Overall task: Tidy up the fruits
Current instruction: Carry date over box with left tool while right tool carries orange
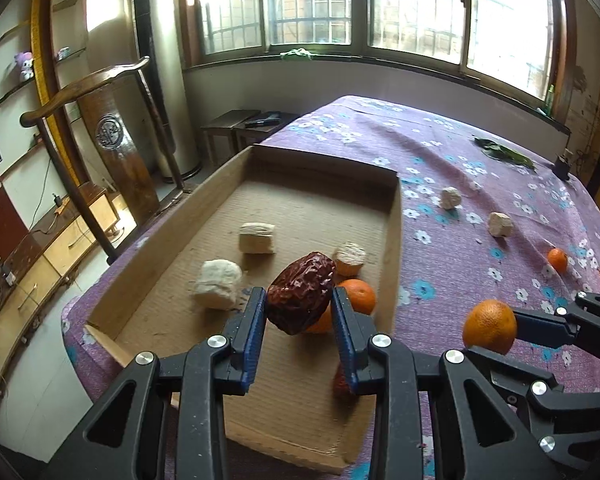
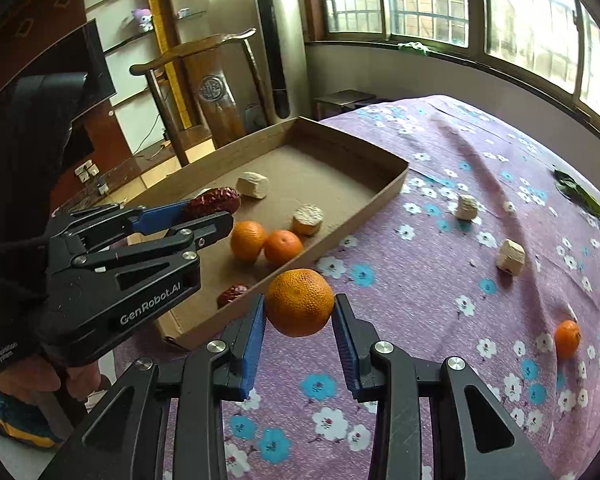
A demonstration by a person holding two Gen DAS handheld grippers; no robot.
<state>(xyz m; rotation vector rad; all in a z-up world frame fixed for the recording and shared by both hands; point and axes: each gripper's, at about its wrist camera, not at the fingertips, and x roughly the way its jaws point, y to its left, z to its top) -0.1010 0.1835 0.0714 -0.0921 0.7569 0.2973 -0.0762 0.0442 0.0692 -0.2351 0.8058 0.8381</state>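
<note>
windows [image 1: 364,4]: bright daylight | wooden chair [image 1: 112,128] | tower air conditioner [image 1: 160,60]

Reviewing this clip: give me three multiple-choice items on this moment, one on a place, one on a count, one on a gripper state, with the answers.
1. Where is the red date held by the left gripper?
A. above the cardboard tray
B. on the windowsill
C. on the floor

2. How many oranges lie inside the tray?
A. none
B. two
C. five

3. The right gripper is:
A. open and empty
B. shut on a held orange
C. out of view

Answers: 1 A, tray floor shows beneath it; 2 B, a touching pair by the wall; 3 B, both pads press its sides.
</note>
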